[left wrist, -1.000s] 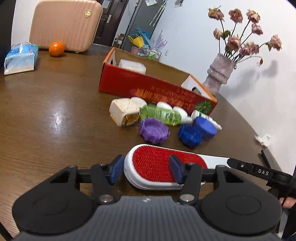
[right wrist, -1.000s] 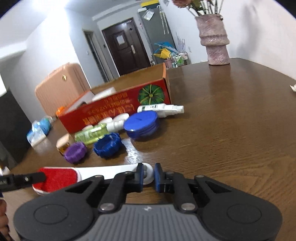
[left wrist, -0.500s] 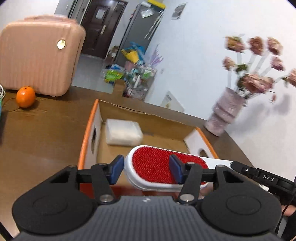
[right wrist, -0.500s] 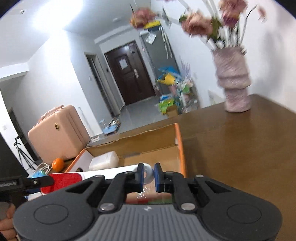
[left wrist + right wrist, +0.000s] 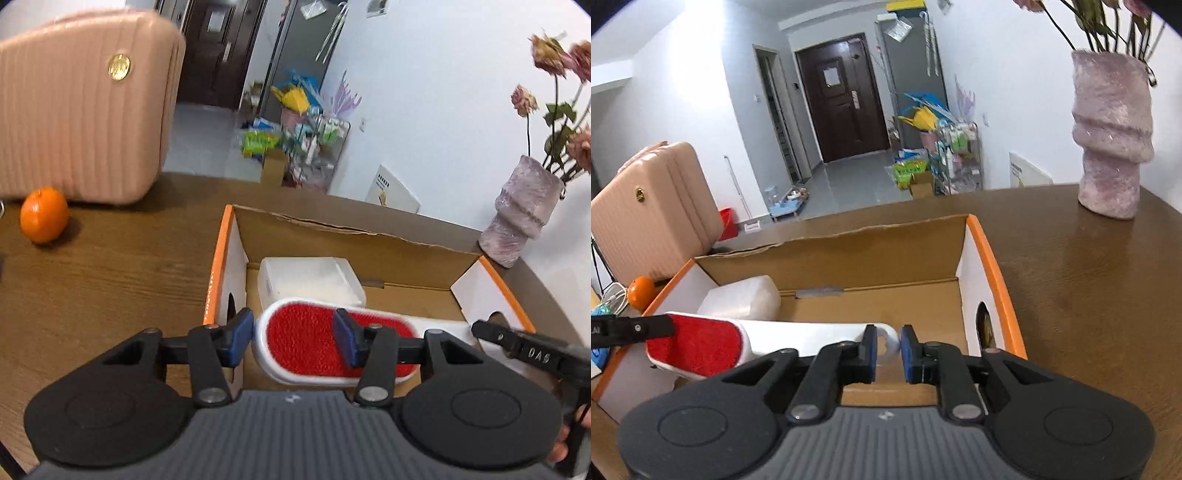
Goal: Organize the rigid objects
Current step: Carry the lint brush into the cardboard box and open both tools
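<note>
A lint brush (image 5: 306, 343) with a red pad and a white handle hangs over the open cardboard box (image 5: 332, 236), just above its floor. My left gripper (image 5: 291, 332) grips the red head and its jaws are closing on it. In the right wrist view the brush (image 5: 694, 345) runs leftward from my right gripper (image 5: 888, 345). Those jaws are opening: the looped handle end lies between them, with a thin gap at the right pad. A white lidded container (image 5: 306, 277) lies in the box's far left corner.
The box sits on a brown wooden table (image 5: 92, 288). An orange (image 5: 44, 214) and a pink suitcase (image 5: 81, 110) stand at the left. A pink vase (image 5: 1112, 147) with dried flowers stands to the right of the box. Most of the box floor (image 5: 886, 302) is bare.
Both grippers carried the brush from the table, over the bottles and lids, to above the box interior. The right jaws, then tight on the handle end, have parted slightly.
</note>
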Demonstrator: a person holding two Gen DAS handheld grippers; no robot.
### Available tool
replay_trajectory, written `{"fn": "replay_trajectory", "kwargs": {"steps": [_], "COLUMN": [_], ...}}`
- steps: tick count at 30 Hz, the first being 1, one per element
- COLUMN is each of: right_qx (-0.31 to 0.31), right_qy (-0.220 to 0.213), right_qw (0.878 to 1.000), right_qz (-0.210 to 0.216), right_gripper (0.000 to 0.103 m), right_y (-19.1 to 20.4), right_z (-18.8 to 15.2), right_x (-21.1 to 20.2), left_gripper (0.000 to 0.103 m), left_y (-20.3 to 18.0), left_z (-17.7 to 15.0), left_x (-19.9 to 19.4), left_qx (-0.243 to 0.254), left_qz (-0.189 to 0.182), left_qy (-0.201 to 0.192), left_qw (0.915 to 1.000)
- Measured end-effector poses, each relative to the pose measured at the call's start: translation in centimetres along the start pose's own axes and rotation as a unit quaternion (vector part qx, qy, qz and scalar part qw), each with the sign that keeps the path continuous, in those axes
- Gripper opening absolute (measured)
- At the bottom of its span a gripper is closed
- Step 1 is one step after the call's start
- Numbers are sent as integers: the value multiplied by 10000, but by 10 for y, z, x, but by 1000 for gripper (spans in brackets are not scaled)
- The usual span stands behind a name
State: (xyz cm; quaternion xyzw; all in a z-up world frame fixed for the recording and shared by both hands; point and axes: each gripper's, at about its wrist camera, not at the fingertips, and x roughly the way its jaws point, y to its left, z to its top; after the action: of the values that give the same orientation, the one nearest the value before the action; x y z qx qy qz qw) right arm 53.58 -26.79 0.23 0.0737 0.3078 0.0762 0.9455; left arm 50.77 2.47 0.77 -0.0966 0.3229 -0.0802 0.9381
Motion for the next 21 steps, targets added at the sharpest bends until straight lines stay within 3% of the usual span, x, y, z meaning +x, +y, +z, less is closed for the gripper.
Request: {"fn": "replay_trajectory", "kwargs": {"steps": [3, 7, 9, 10, 14, 21], "right_qx": [-229, -486, -531, -555, -631, -857], "right_qy": [-62, -189, -335, -436, -911, -1250], "right_qw": [9997, 9986, 9980, 9975, 9937, 9882], "right_qz": [4, -20, 13, 34, 143, 204], "right_gripper": [25, 26, 30, 38, 54, 66], "right_y": [4, 13, 15, 16, 21, 33], "right_z": [-2, -4, -1, 0, 4, -19], "right_x": [-2, -10, -22, -31, -73, -154], "left_gripper": [52, 52, 54, 57, 65, 75], "left_y": [-18, -22, -23, -22, -18, -6], "left_z": [-10, -9, -7, -7, -17, -59], "left_x": [-4, -10, -20, -29, -80, -188], "left_qx": [596, 631, 713, 783, 937, 933], "left_qz": [364, 347, 408, 429, 527, 984], "left_qy": [-165, -189, -281, -380, -720, -1271], "left_qw": [9974, 9972, 9962, 9953, 9916, 9826]}}
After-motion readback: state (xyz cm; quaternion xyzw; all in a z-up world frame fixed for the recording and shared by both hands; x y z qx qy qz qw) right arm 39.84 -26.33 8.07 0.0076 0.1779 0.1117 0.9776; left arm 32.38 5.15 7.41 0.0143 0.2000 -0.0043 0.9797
